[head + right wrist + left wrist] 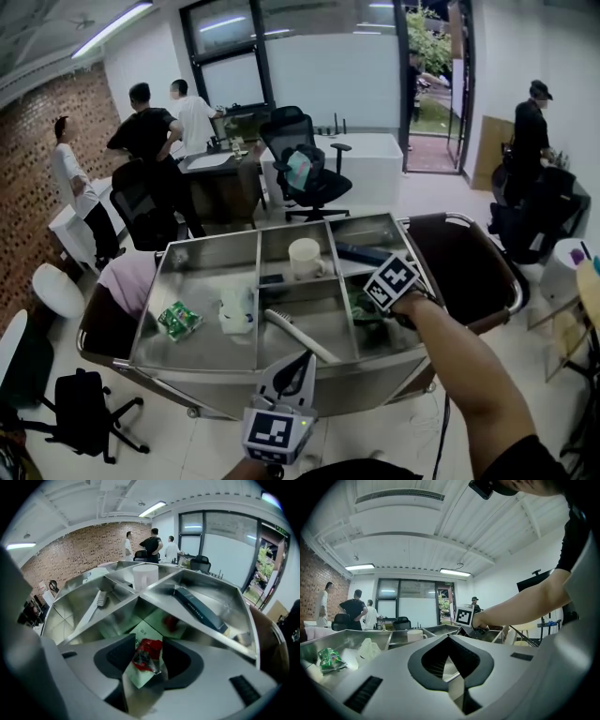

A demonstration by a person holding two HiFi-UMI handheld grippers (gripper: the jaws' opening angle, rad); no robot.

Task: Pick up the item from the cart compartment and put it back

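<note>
Packet (pixel 146 654), a pale green-and-white sachet with a red patch, is clenched in the right claw (pixel 147 665), pinched at one end so that the rest of it sticks out ahead of the jaws. It hangs just above the floor of the near right compartment (pixel 398 333) of the steel cart (pixel 197 370), which fits either half of the task: freshly lifted, or about to go back down. Holding it low and inside the dividers means any release would drop it into its own bin, not among the neighbours: the white mug (pixel 305 256), the dark box (pixel 201 607) and the long-handled brush (pixel 300 336) each lie in other sections. The left claw (pixel 450 639) hovers at the cart's near rim, jaws brought together with nothing between them, probably kept out of the way, since one gripper manages so light a packet.
</note>
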